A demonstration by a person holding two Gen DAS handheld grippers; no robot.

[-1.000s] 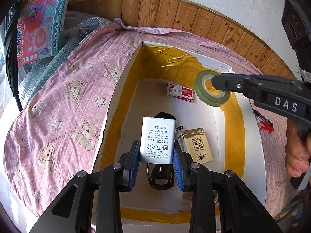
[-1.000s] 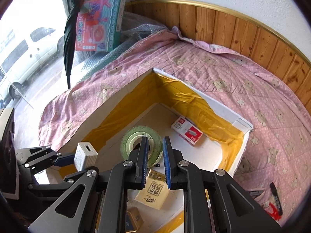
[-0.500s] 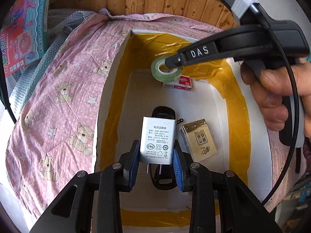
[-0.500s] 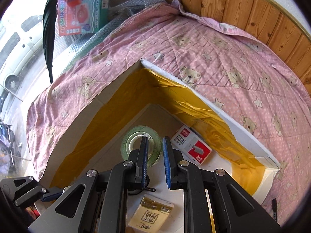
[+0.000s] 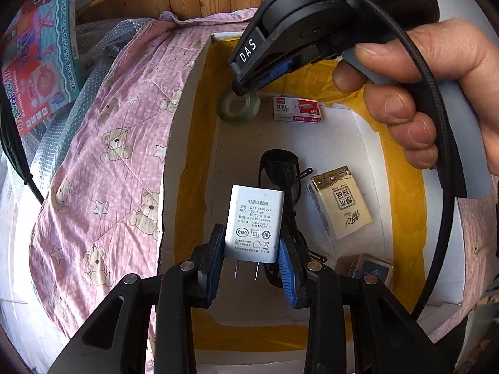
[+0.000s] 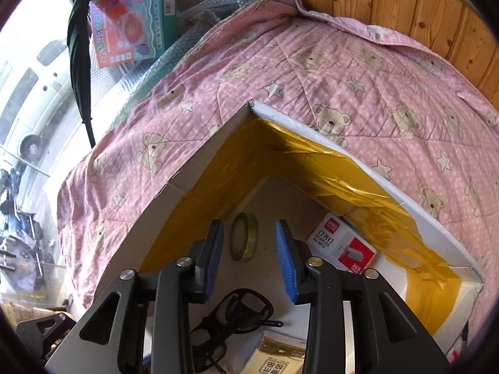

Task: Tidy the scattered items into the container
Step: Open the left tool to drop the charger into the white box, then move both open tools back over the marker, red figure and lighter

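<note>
Container (image 5: 184, 143), a white cardboard box lined with yellow tape, sits on a pink bear-print quilt (image 5: 103, 168). Left gripper (image 5: 251, 260) is clamped on a white power adapter (image 5: 255, 222), held above the box floor with its prongs pointing down toward the camera. Right gripper (image 6: 249, 257) stands with its jaws wide apart and nothing between them, low in the far corner of the box. Tape roll (image 6: 244, 237) rests on edge on the box floor just ahead of those fingers; contact with the wall cannot be judged. Red-and-white staples box (image 6: 341, 246) lies beside it. Black cable (image 6: 240, 311) and a yellowish card packet (image 5: 341, 205) also lie inside.
</note>
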